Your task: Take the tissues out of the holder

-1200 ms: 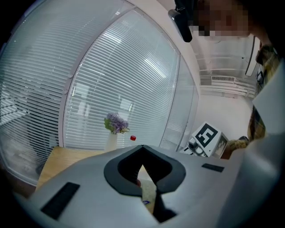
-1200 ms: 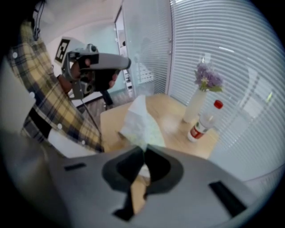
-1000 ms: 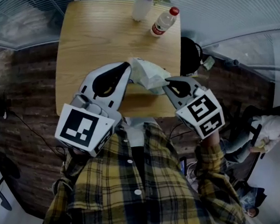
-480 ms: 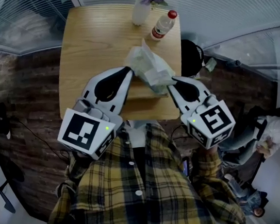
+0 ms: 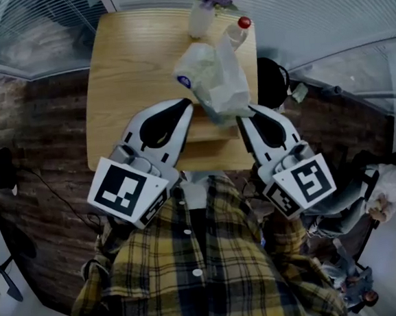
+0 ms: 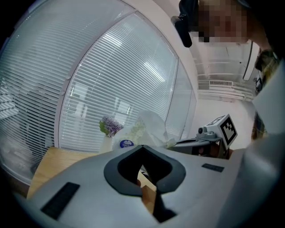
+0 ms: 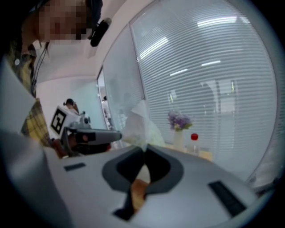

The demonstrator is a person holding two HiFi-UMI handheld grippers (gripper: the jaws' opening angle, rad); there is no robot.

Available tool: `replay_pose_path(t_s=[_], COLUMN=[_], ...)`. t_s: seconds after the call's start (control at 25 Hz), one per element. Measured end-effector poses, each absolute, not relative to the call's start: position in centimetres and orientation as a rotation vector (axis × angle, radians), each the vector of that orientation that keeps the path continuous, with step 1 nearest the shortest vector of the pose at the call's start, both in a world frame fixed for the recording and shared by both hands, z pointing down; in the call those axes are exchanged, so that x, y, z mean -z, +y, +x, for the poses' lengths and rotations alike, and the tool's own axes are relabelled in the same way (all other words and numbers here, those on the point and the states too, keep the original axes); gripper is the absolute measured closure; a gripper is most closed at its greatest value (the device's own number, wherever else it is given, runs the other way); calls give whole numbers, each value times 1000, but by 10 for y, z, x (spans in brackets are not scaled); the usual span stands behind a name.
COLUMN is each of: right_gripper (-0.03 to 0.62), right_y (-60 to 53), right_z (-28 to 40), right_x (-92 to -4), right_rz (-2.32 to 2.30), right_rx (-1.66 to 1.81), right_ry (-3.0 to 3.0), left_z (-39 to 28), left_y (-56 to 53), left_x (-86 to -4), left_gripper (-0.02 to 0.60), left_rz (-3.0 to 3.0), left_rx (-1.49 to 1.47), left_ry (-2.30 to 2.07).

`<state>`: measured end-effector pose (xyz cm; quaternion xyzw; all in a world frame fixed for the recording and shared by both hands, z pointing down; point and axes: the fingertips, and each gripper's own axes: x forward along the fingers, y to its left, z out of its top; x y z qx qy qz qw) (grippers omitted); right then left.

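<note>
A soft white plastic-wrapped tissue pack point(image 5: 211, 77) with a blue logo hangs in the air above the wooden holder point(image 5: 206, 131), which stands at the table's near edge. My right gripper point(image 5: 238, 118) is shut on the pack's lower corner. In the right gripper view the wrap point(image 7: 138, 124) rises straight from the closed tips of the right gripper point(image 7: 144, 150). My left gripper point(image 5: 188, 105) is at the holder's left end with its jaws closed. The left gripper point(image 6: 142, 147) has the pack point(image 6: 142, 129) just beyond its tips, apart from them. Whether it touches the holder I cannot tell.
A white vase of purple flowers point(image 5: 203, 16) and a red-capped bottle point(image 5: 241, 25), partly hidden by the pack, stand at the far edge of the light wooden table point(image 5: 128, 63). Window blinds run behind. A seated person point(image 5: 386, 185) is at the right, over dark floor.
The right gripper has risen with the tissue pack, drawing it up and away from the holder until it covers the bottle. The left gripper has stayed in place.
</note>
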<state>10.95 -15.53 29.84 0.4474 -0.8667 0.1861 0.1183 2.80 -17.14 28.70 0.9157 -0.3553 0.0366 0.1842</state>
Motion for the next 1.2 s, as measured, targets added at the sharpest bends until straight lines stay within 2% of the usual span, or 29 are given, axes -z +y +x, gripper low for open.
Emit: replay_pose_path(t_s=[1.2], right_gripper=[579], right_y=[-155], right_z=[111], right_x=[-299], right_rz=[1384], right_rx=[-598], right_ry=[-2562], left_z=[35], left_y=[-173], left_x=[-292], left_gripper=[572], left_rz=[2583], left_rx=[-124], left_ry=[-977])
